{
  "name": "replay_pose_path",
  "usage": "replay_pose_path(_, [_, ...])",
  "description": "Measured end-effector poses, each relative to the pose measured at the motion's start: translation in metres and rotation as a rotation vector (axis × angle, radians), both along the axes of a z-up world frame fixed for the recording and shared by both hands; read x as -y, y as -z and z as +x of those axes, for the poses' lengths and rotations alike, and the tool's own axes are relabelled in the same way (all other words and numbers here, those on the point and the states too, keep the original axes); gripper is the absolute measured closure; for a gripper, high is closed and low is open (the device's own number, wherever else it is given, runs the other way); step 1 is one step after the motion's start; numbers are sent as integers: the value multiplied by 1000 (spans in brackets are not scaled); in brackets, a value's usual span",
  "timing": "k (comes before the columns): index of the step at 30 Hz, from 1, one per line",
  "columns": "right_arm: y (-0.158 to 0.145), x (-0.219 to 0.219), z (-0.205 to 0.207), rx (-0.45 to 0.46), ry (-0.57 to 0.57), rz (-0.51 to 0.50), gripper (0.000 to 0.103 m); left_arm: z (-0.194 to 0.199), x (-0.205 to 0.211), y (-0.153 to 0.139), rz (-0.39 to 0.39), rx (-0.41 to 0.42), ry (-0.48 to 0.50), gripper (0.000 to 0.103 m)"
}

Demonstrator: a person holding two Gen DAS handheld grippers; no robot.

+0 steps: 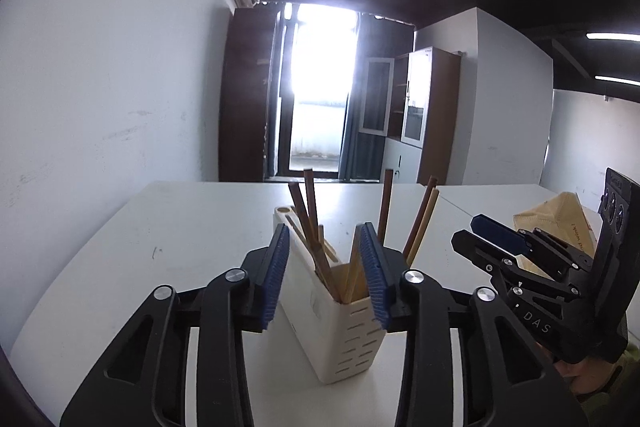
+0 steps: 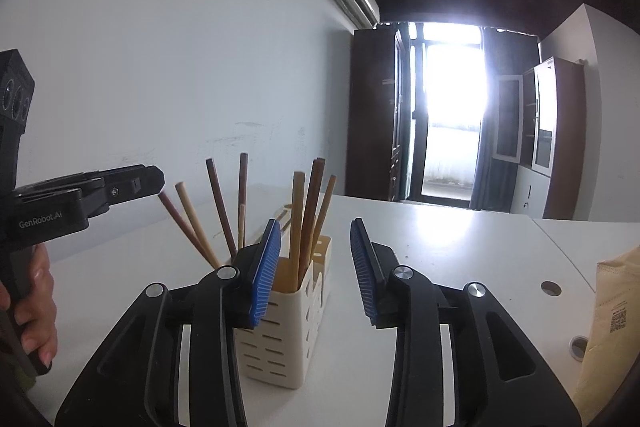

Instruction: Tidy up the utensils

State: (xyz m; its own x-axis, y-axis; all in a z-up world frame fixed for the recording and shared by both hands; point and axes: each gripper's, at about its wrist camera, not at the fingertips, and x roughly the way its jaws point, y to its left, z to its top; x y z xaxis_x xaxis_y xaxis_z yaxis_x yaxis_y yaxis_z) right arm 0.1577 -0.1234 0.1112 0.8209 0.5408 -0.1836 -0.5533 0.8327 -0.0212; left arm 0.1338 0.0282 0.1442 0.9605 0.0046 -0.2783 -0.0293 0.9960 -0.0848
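Both hand-held grippers — left [image 1: 325, 269], right [image 2: 314, 269] — are parted, empty; the holder [image 1: 352, 327] could be tipped if nudged.

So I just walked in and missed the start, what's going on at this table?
A person holds a gripper in each hand over a white table, sorting utensils. Wooden chopsticks already stand in a slotted cream holder. The left gripper and right gripper are both open, gripping nothing. A tan paper bag sits to the right.

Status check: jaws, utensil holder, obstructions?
Left gripper, right gripper: jaws open, empty. Wooden chopsticks standing in white slotted plastic holder. Nothing blocking.
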Motion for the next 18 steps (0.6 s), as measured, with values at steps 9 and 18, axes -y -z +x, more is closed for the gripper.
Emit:
replay_pose_path(9, [13, 11, -14, -60, -29, 16, 54, -14, 12, 35, 44, -87, -35, 47])
replay_pose_path(18, [45, 16, -26, -122, -22, -6, 42, -34, 14, 54, 68, -104, -57, 33])
